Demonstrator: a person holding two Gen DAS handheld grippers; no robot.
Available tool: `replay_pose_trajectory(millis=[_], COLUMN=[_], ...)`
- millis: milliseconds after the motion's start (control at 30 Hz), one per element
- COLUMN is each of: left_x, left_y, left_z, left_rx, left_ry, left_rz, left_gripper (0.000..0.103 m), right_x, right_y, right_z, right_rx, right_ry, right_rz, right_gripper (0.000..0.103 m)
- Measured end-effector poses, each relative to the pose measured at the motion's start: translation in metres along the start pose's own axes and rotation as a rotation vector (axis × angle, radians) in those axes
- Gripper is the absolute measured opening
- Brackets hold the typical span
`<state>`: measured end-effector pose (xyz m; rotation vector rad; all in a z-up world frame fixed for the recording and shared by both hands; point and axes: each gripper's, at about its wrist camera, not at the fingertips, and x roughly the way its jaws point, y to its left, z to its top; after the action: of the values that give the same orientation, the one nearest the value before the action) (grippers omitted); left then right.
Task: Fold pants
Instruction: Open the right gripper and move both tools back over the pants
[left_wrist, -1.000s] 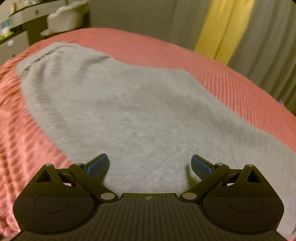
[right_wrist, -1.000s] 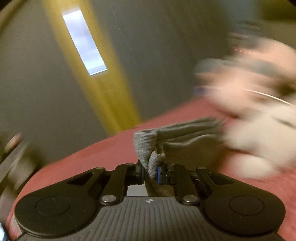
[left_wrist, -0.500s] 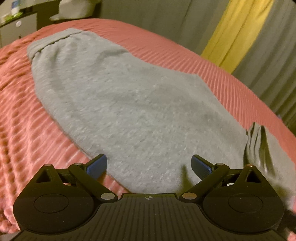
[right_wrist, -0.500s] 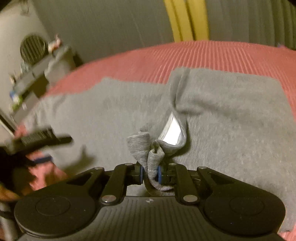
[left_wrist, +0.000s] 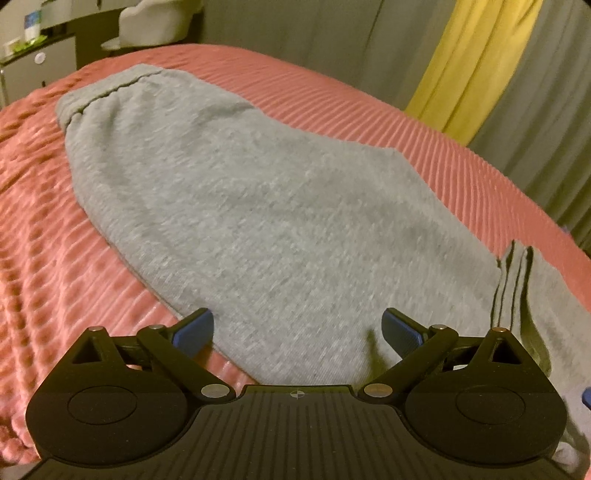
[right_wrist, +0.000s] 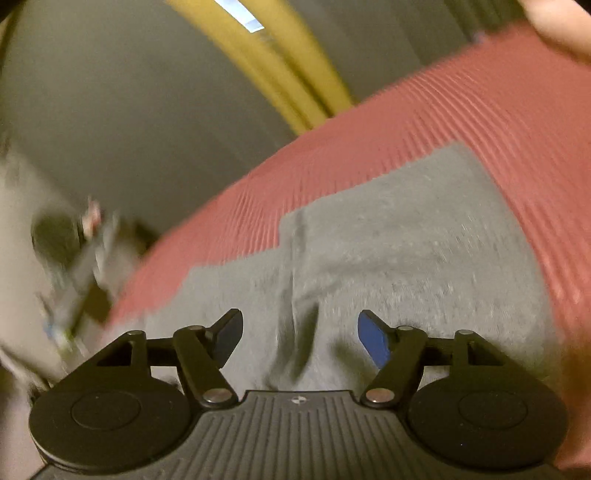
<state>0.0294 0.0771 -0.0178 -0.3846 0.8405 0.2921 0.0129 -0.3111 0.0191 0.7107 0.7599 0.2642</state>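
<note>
The right gripper (right_wrist: 300, 338), clamped on a bunched fold of grey fabric half a second ago, has just opened its jaws and let the fabric go; nothing is between the blue pads (right_wrist: 373, 341) now. The left-wrist view has shifted slightly, so the ribbed cuff edge (left_wrist: 513, 280) sits further into the frame than before.

In the left wrist view, the left gripper (left_wrist: 297, 332) stands wide open, with no fabric pinched. The grey pants (left_wrist: 258, 206) lie flat on the pink ribbed bedspread (left_wrist: 33, 229), extending from the elastic waistband (left_wrist: 107, 90) at upper left down to the gripper. The left pad (left_wrist: 194, 330) sits at the near hem edge; the right pad (left_wrist: 400, 332) is over grey cloth. The cuff edge is just right of it.

In the right wrist view, the pants (right_wrist: 406, 251) lie directly ahead of the open jaws, a raised crease (right_wrist: 299, 295) running between them. The view is blurred.
</note>
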Motion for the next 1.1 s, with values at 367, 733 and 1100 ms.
replay_pose_trajectory(millis=[367, 733, 1100], left_x=[0.007, -0.001, -0.013], left_y=[0.000, -0.002, -0.080], left_z=[0.000, 0.001, 0.021], left_rx=[0.001, 0.019, 0.247], left_ry=[0.024, 0.004, 0.085], left_rz=[0.025, 0.003, -0.353], left_gripper=[0.100, 0.100, 0.100], right_x=[0.079, 0.011, -0.034], right_y=[0.022, -0.015, 0.002], right_z=[-0.044, -0.028, -0.018], right_rx=[0.068, 0.157, -0.179], right_ry=[0.245, 0.216, -0.009], right_rz=[0.068, -0.242, -0.389], right_gripper=[0.026, 0.023, 0.095])
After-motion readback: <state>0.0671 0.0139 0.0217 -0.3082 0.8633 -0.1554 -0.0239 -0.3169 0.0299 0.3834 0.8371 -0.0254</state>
